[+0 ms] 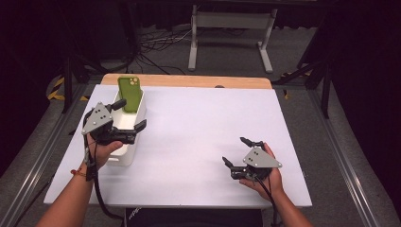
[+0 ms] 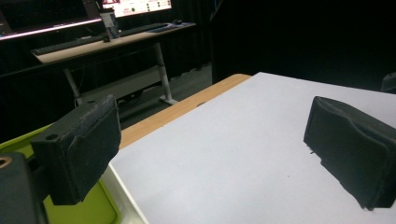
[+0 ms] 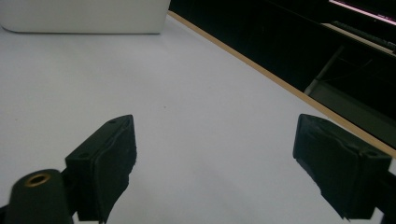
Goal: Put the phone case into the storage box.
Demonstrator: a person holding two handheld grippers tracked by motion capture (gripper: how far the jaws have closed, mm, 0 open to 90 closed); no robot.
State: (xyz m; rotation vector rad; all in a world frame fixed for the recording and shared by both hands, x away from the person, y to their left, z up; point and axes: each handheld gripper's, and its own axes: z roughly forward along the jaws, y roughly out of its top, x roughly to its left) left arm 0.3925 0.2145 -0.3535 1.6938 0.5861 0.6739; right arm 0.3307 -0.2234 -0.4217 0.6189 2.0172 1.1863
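High view: white bin [image 1: 126, 124] near table [image 1: 203, 137] left edge, green phone [image 1: 130, 93] upright in its far end; left gripper [image 1: 128, 115] spread wide over bin; right gripper [image 1: 235, 151] spread wide near front right corner.
Left gripper view: jaws parted, green phone [image 2: 84, 212] by left jaw.
Right gripper view: jaws parted over bare surface; bin [image 3: 84, 16] at far left.

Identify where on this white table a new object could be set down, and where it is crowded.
The widest bare patch on the white table runs from the white rectangular plastic bin across to the right edge, above the right hand-held gripper. Crowded: the left side, where the left hand-held gripper hangs over the bin holding an upright green phone.
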